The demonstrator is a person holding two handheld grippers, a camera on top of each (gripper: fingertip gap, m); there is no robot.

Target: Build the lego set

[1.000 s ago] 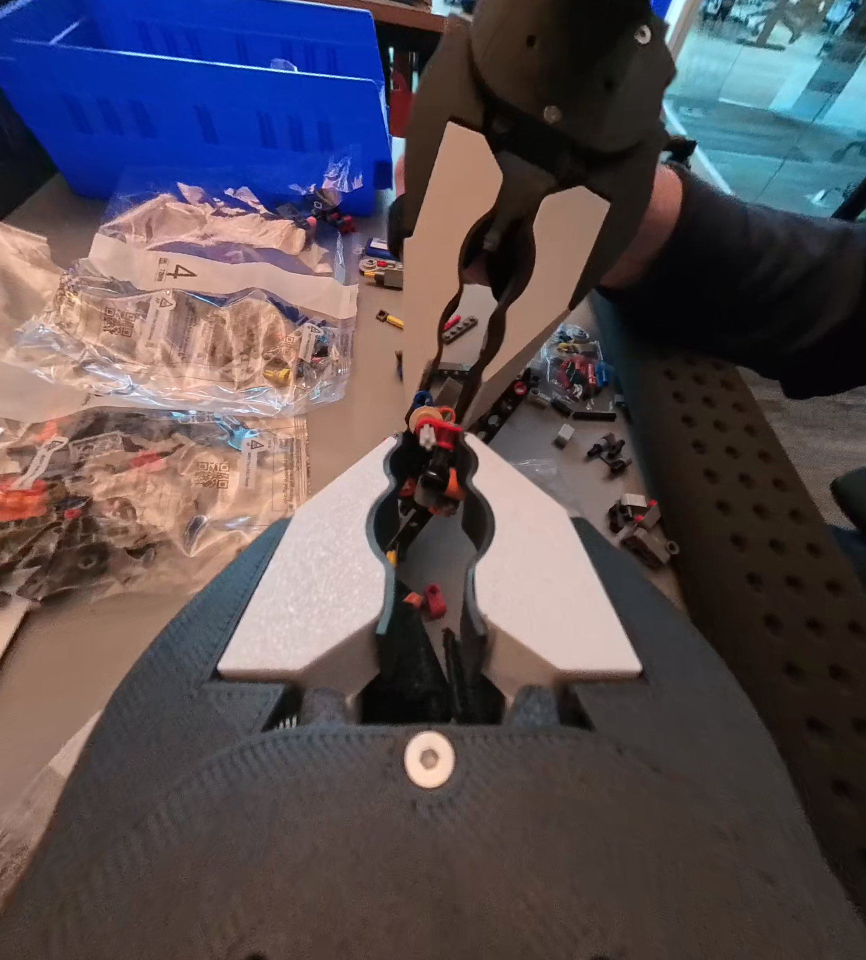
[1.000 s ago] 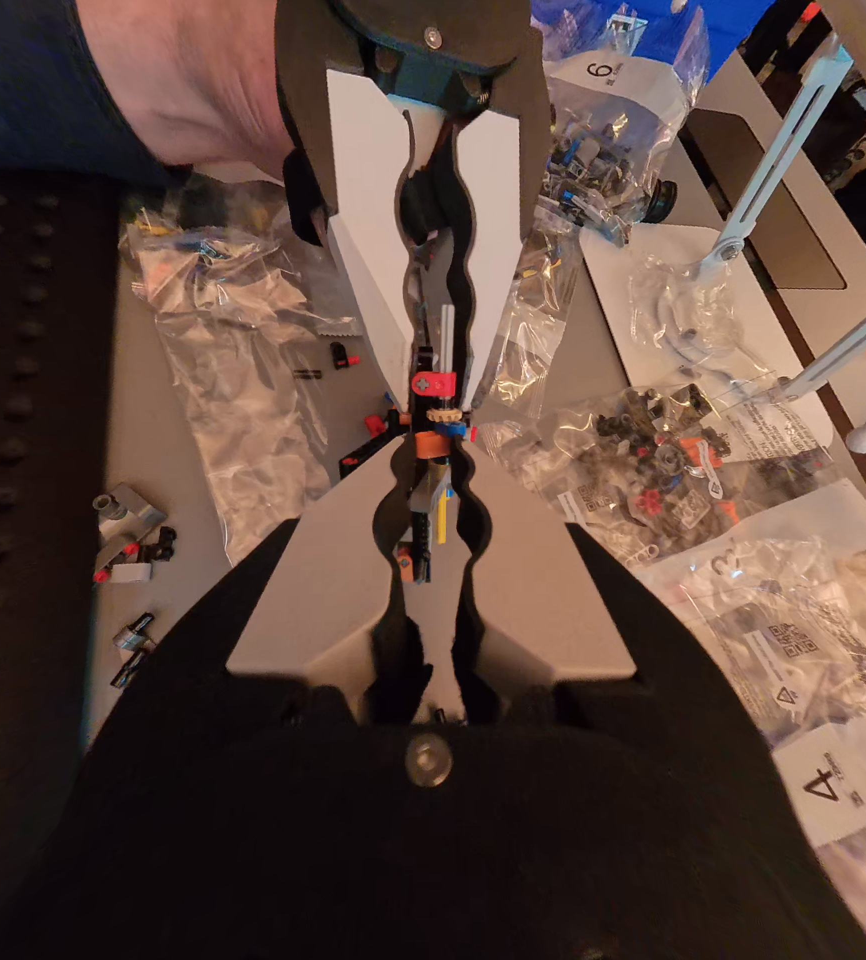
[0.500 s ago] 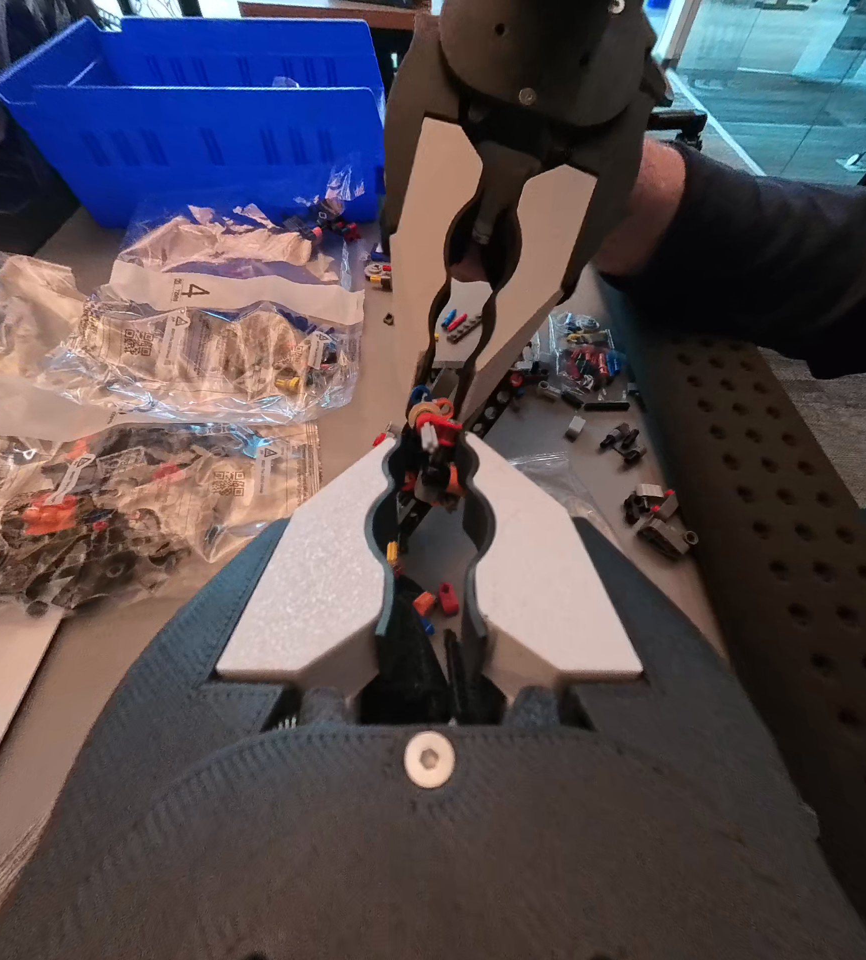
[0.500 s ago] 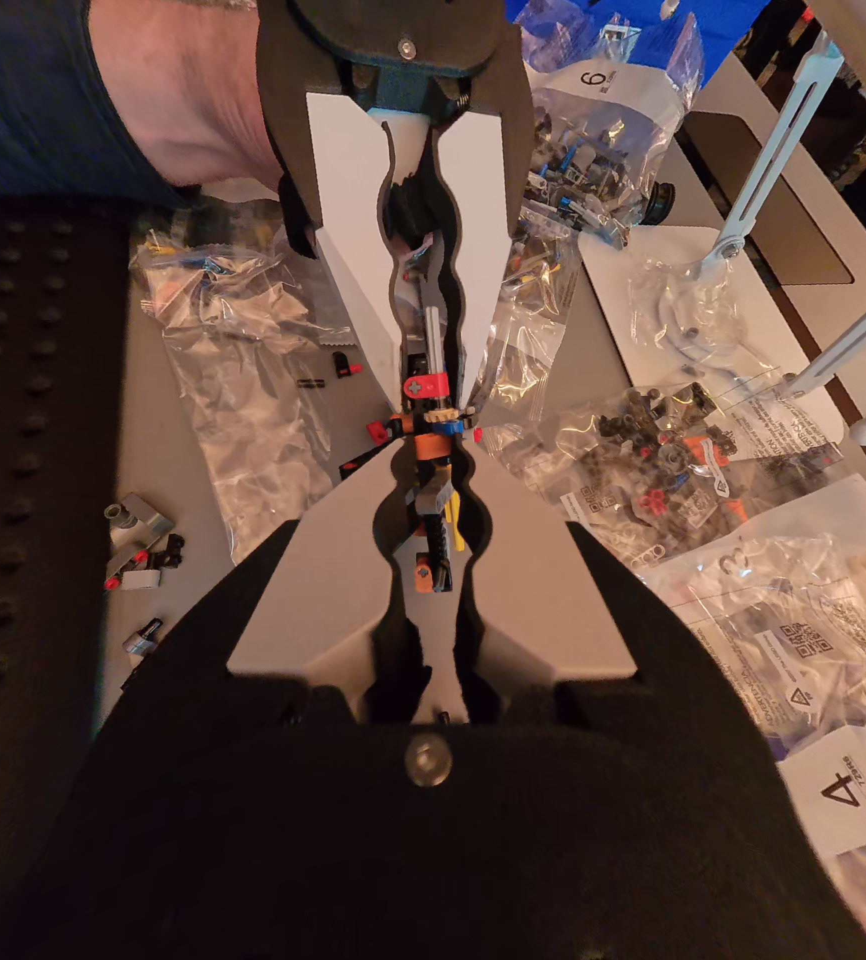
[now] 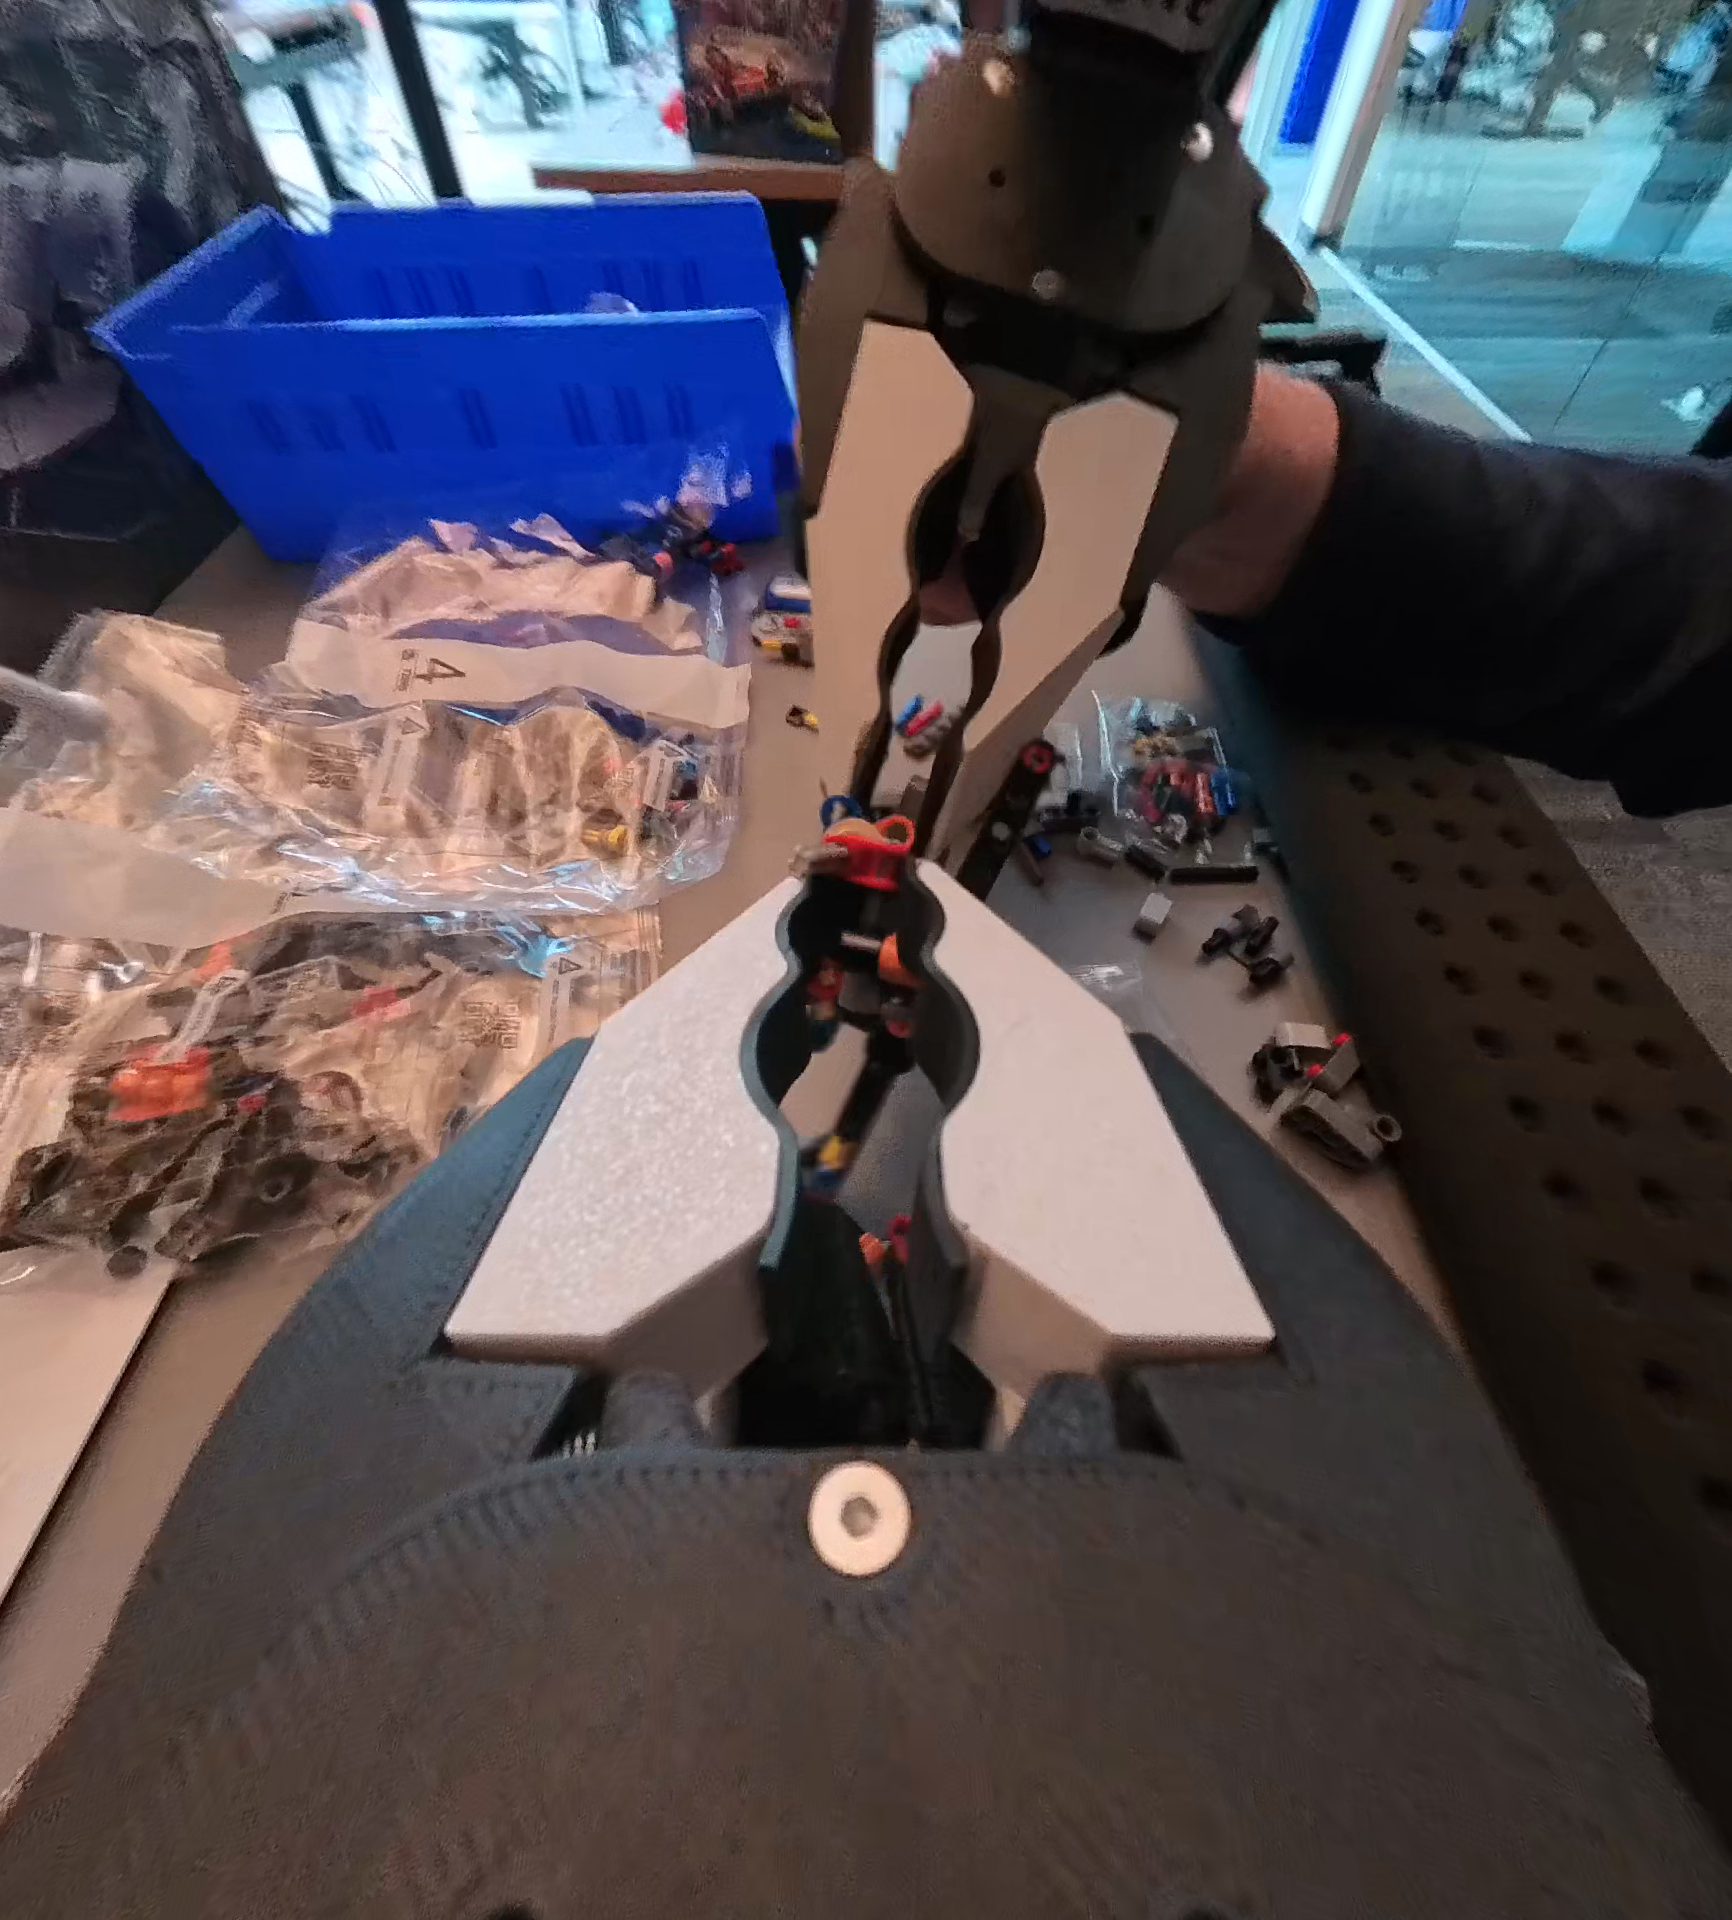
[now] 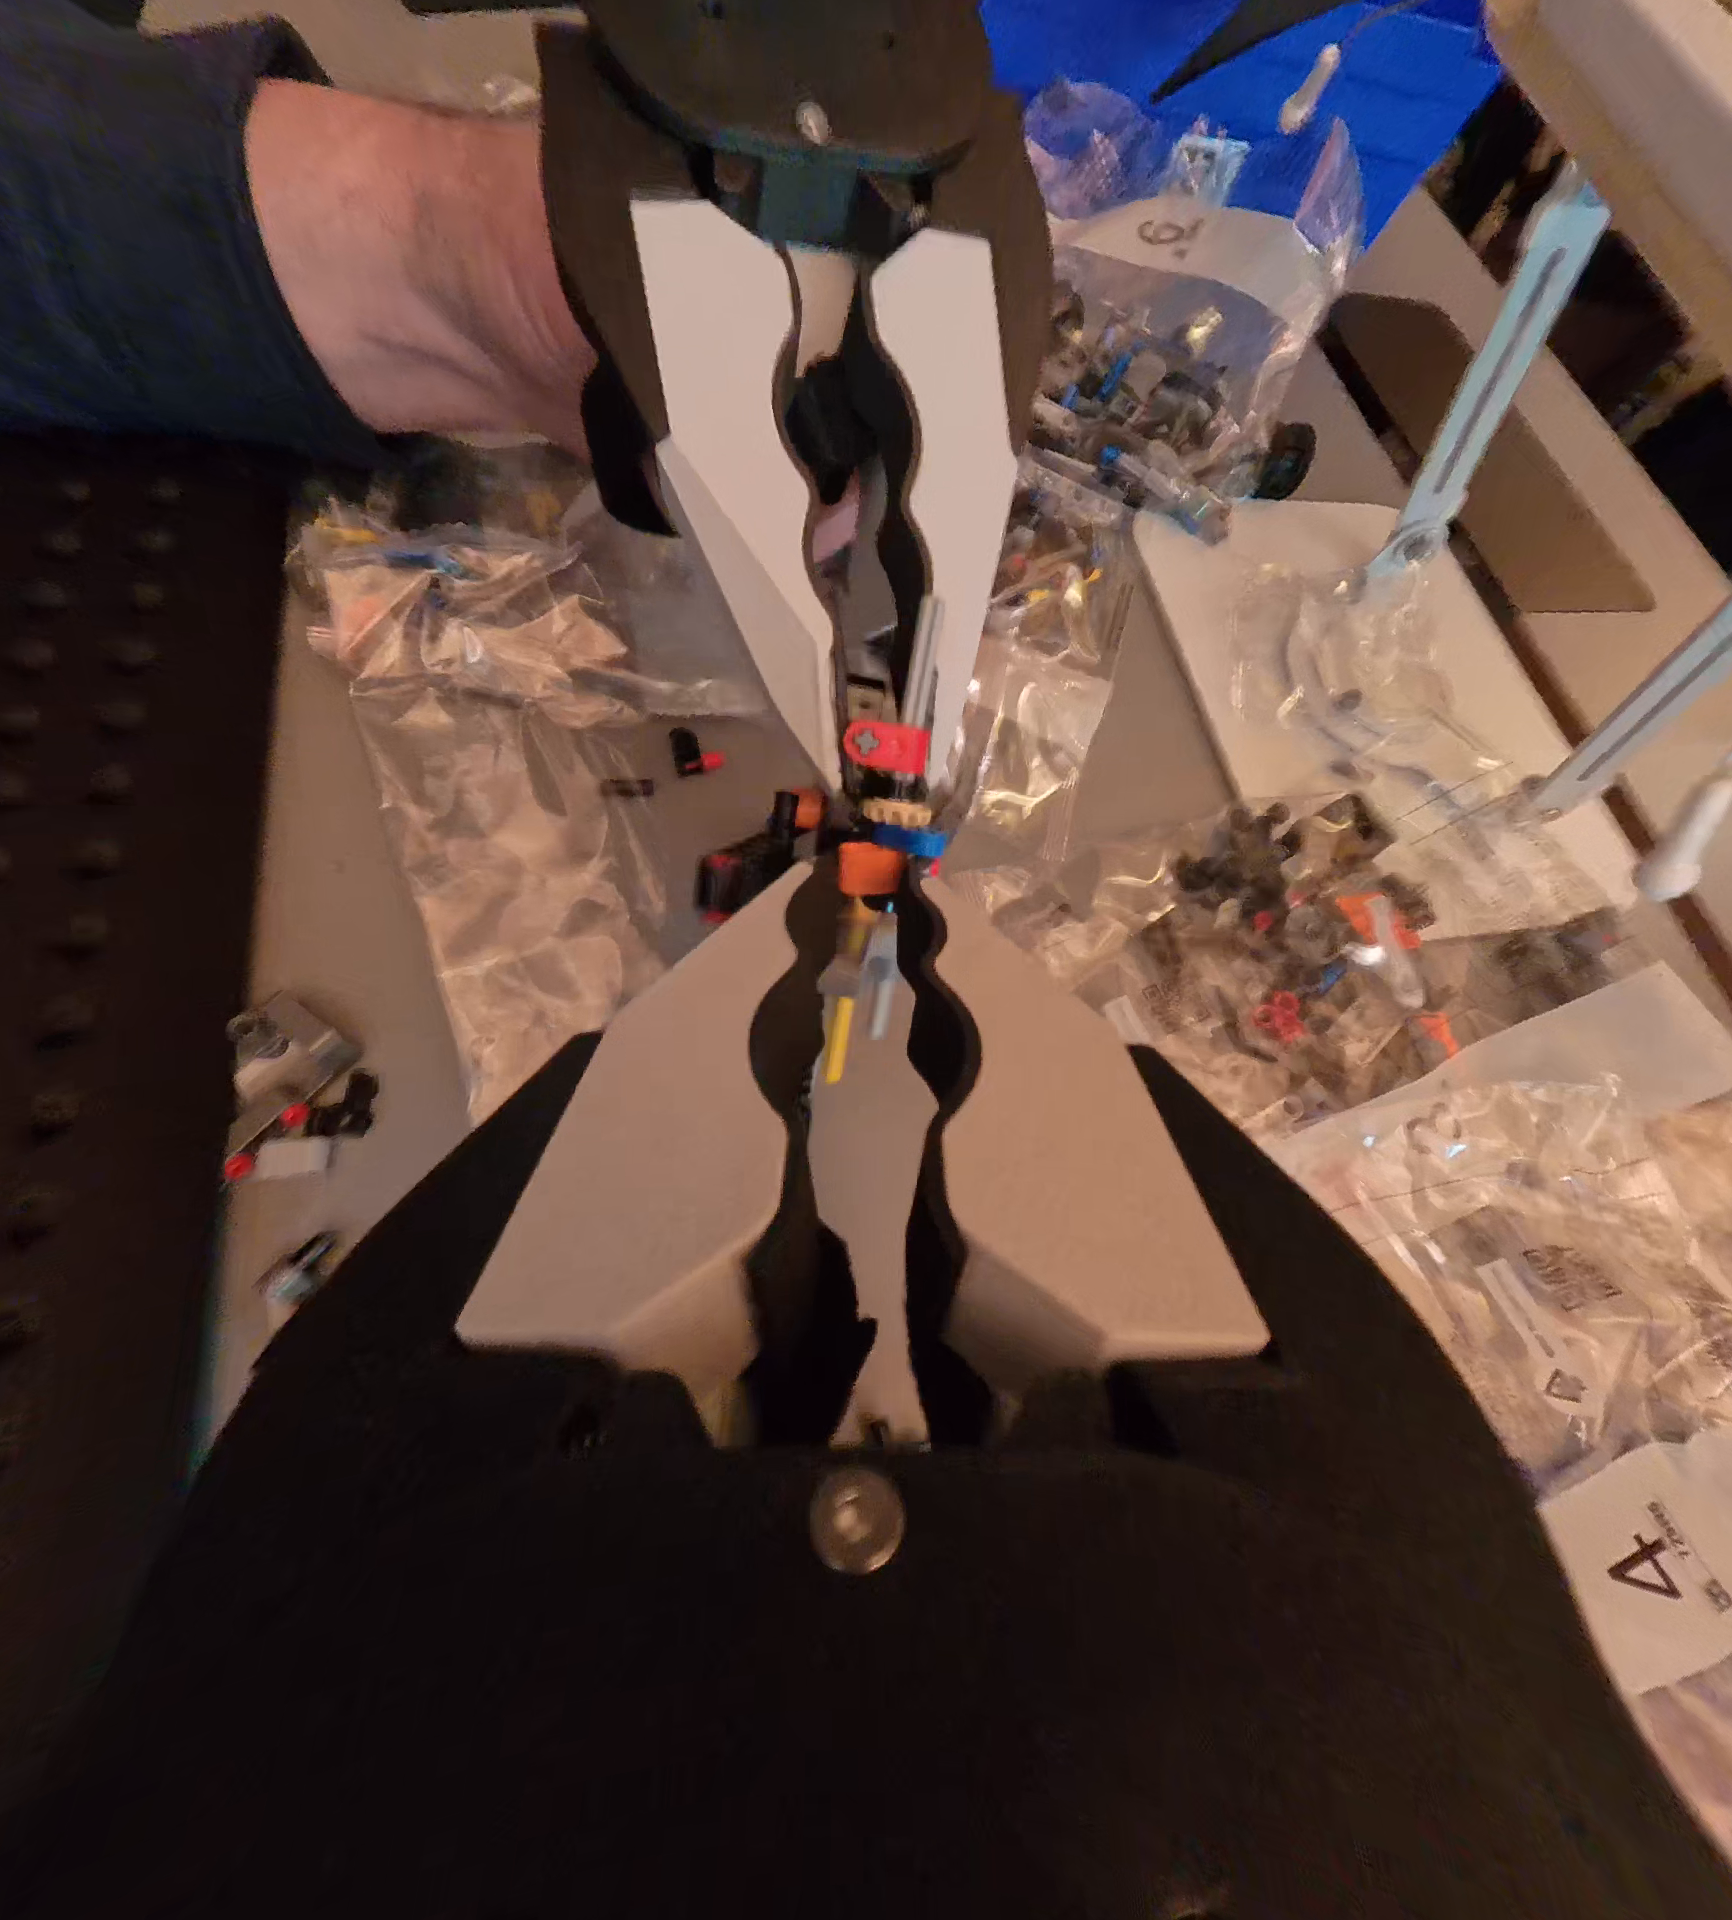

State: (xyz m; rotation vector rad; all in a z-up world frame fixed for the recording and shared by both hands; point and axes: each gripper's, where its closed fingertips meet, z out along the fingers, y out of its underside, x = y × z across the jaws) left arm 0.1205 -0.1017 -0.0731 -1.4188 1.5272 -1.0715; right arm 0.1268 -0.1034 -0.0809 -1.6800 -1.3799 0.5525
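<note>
A small lego assembly (image 5: 867,940) of black, orange, red and yellow parts hangs in the air above the grey table (image 5: 1080,935). My left gripper (image 5: 862,883) is shut on its near end. My right gripper (image 5: 903,816) comes down from above, tip to tip with the left, and is shut on the other end. In the right wrist view the right gripper (image 6: 867,883) clamps the orange part and yellow axle of the assembly (image 6: 867,868). The left gripper (image 6: 883,764) grips the red piece and a grey axle opposite.
Clear bags of parts (image 5: 488,769) lie left, more bags (image 6: 1277,935) right. A blue bin (image 5: 467,416) stands at the back. Loose pieces (image 5: 1174,821) and a small grey sub-assembly (image 5: 1324,1091) lie near a black perforated mat (image 5: 1568,1039). A white stand's legs (image 6: 1464,416) rise at far right.
Both grippers stay clamped tip to tip on the assembly. The pair has lifted and tilted a little, so the left wrist view shows more of the room behind the bin.
</note>
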